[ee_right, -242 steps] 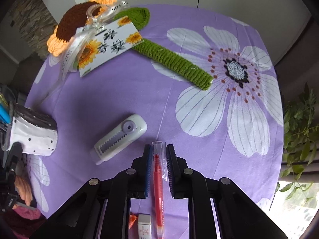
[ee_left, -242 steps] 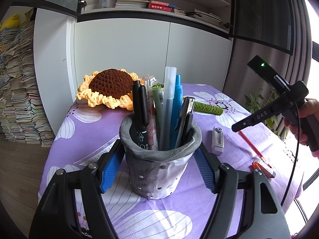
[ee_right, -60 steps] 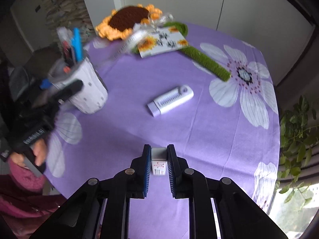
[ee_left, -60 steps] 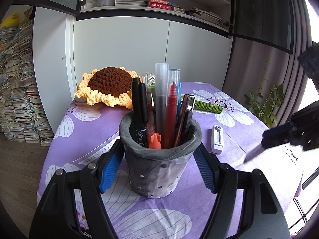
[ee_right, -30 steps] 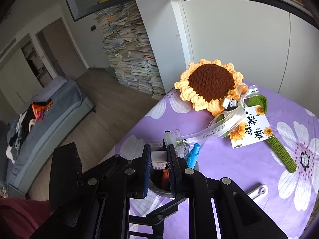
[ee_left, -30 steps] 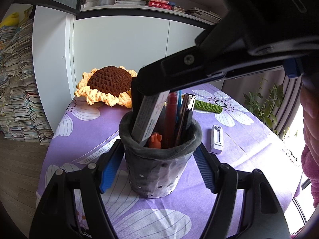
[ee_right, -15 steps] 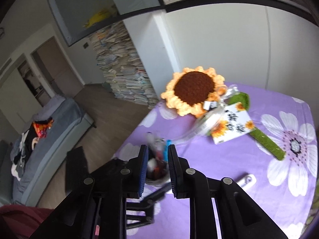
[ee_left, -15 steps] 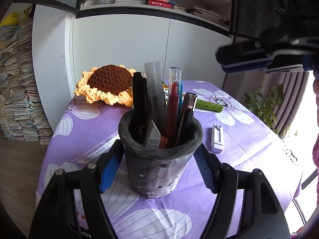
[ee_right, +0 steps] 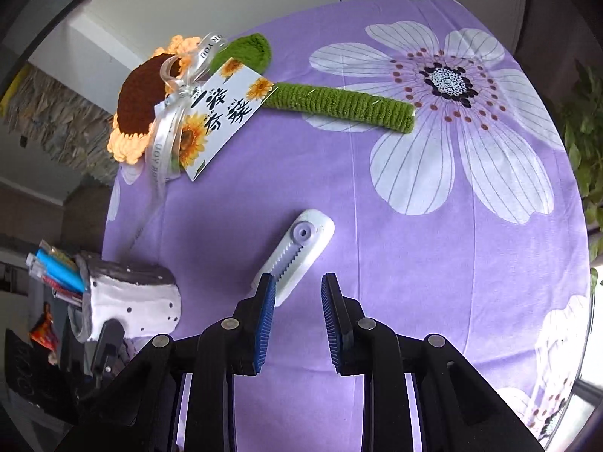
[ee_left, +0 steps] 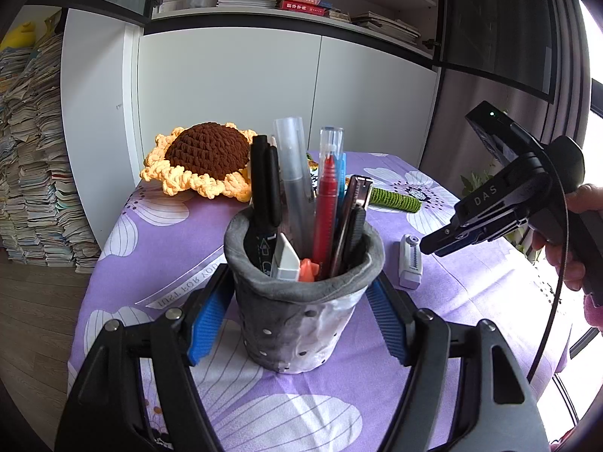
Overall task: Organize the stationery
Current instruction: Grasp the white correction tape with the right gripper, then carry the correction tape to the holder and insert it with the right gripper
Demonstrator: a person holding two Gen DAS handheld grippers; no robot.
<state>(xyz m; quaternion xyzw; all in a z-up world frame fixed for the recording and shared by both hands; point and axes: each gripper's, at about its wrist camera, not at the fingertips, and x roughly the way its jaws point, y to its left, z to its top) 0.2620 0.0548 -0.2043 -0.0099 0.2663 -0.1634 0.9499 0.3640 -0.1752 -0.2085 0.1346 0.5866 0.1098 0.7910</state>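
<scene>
The pen holder, a soft grey-and-white cup, is clamped between the blue pads of the left gripper and is kept upright on the purple flowered tablecloth. Inside it stand a black marker, a clear-capped pen, a red pen, an eraser and a small orange piece beside it. The right gripper is held over the cloth with its jaws parted, having just been opening, and nothing is gripped between them. A white correction tape lies on the cloth just beyond its fingertips, one end hidden behind the left finger; whether it is touched cannot be told. Farther back, a crocheted sunflower with a green stem and a printed card is seen.
</scene>
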